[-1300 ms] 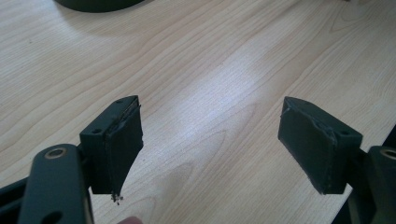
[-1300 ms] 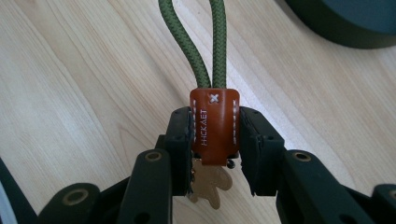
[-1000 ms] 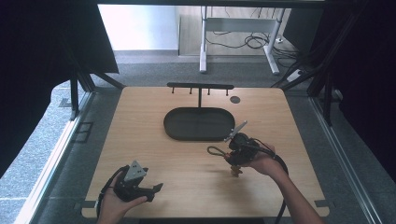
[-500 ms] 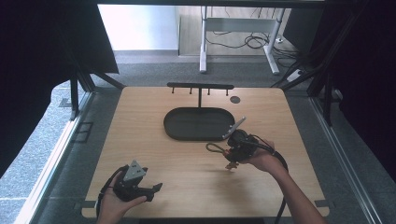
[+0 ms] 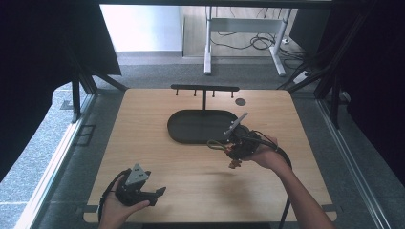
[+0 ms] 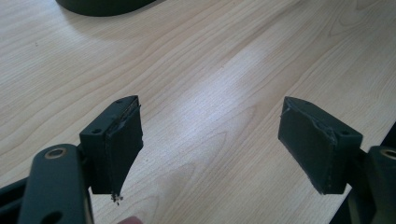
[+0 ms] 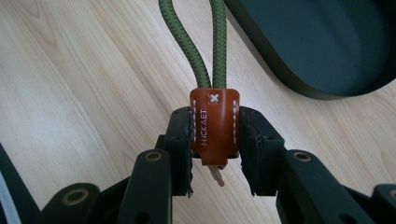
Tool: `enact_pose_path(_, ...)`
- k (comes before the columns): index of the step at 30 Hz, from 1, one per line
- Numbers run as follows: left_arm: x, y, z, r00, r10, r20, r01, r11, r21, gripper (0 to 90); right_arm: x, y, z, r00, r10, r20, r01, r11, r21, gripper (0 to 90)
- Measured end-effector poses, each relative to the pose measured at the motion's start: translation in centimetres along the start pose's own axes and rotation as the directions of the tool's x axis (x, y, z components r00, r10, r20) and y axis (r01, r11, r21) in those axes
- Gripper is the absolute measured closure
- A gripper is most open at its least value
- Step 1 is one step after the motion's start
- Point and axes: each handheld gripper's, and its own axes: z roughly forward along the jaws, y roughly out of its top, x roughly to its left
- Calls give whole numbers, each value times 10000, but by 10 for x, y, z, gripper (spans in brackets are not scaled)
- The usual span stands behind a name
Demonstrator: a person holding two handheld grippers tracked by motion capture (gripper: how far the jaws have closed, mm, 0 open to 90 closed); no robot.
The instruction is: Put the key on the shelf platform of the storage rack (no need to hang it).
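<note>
Leather tab point(image 7: 214, 125) clamped in right claw point(image 7: 215, 140), beside tray point(image 7: 327, 46) rim.

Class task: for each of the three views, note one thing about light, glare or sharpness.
High view: bright floor behind, dark curtains, soft detail on the right gripper. Left gripper view: pale glare streak on the table. Right gripper view: leather tab sharp, tray softer.

The tray point(image 5: 191, 136) lies mid-bench point(image 5: 143, 157), a rack point(image 5: 204, 88) behind it, the strap point(image 5: 217, 144) at its right front edge
</note>
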Motion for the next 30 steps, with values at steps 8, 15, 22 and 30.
enact_pose_path(8, 1, 0, 0, 10000, -16, 6, 16, 10000, -3, 224, -4, 10, -3, 10000, 30, 77, -29, 10000, -13, 672)
enact_pose_path(15, 1, 0, -1, 10000, -15, 8, 15, 10000, -36, 224, -7, 16, -5, 10000, -5, 65, 5, 10000, 53, 672)
enact_pose_path(22, 1, 0, -1, 10000, -20, 1, 20, 10000, -21, 224, -12, 20, -3, 9999, 56, 103, -57, 10000, 69, 672)
enact_pose_path(30, 1, 0, 0, 10000, -18, -7, 18, 10000, 1, 224, -14, 25, 4, 9999, 21, 115, -24, 9997, 262, 672)
